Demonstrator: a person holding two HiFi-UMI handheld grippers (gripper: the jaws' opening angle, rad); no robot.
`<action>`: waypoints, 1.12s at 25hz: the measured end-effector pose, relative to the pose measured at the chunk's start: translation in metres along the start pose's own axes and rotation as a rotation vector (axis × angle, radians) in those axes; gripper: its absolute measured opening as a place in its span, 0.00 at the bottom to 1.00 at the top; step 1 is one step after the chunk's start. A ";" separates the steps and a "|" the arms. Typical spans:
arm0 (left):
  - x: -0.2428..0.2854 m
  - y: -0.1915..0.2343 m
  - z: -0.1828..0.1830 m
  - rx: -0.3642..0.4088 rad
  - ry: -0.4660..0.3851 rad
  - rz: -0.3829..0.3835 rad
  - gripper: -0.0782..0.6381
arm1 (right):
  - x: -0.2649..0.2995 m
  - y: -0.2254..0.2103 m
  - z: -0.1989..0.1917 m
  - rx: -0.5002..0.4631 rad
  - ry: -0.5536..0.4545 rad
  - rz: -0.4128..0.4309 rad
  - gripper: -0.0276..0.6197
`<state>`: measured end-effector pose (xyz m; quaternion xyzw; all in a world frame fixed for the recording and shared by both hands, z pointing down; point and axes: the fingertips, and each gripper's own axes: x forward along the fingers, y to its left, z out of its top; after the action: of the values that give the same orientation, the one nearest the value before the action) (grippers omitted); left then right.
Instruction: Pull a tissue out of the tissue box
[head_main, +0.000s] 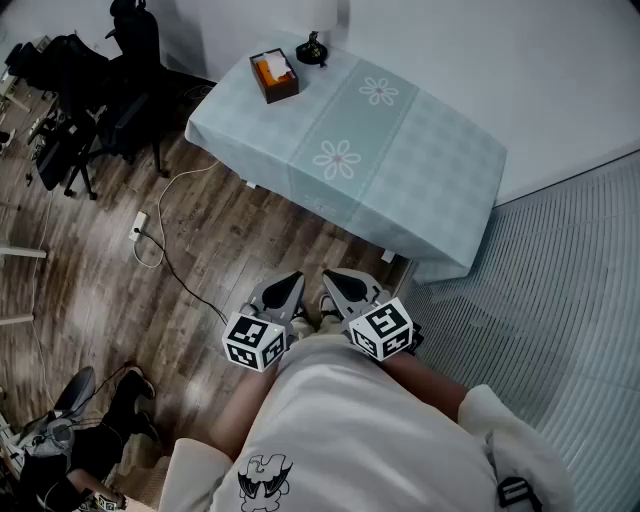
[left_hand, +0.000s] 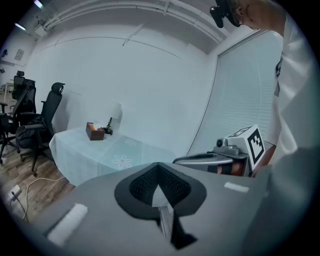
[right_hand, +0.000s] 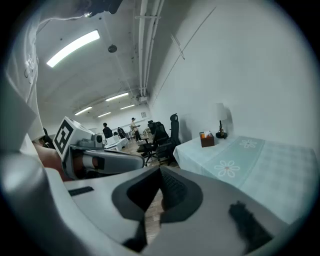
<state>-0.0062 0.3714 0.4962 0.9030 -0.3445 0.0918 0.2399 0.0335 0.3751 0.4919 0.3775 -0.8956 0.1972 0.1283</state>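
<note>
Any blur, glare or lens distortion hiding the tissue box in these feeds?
Head view: even light, sharp; tissue box small on the far corner of the table. Left gripper view: strong fisheye bending, dark round border, near jaws soft, box tiny but clear. Right gripper view: same fisheye, bright ceiling lights, no glare on the box.

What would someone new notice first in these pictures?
A table draped in pale green flowered cloth dominates the room, with a brown tissue box at its far left corner. Close to the person's body, the left tongs and right tongs are held side by side, both shut and empty.
</note>
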 end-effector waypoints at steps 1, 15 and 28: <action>0.001 0.002 0.001 -0.002 0.000 0.002 0.12 | 0.002 -0.001 0.001 -0.003 0.002 0.005 0.06; 0.000 0.024 0.008 -0.025 -0.001 -0.008 0.12 | 0.028 0.005 0.007 0.024 0.009 0.040 0.06; -0.019 0.067 0.002 -0.064 -0.025 -0.036 0.12 | 0.069 0.016 -0.006 0.072 0.056 -0.033 0.06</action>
<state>-0.0650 0.3377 0.5136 0.9019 -0.3341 0.0649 0.2661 -0.0241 0.3449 0.5196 0.3910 -0.8777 0.2375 0.1428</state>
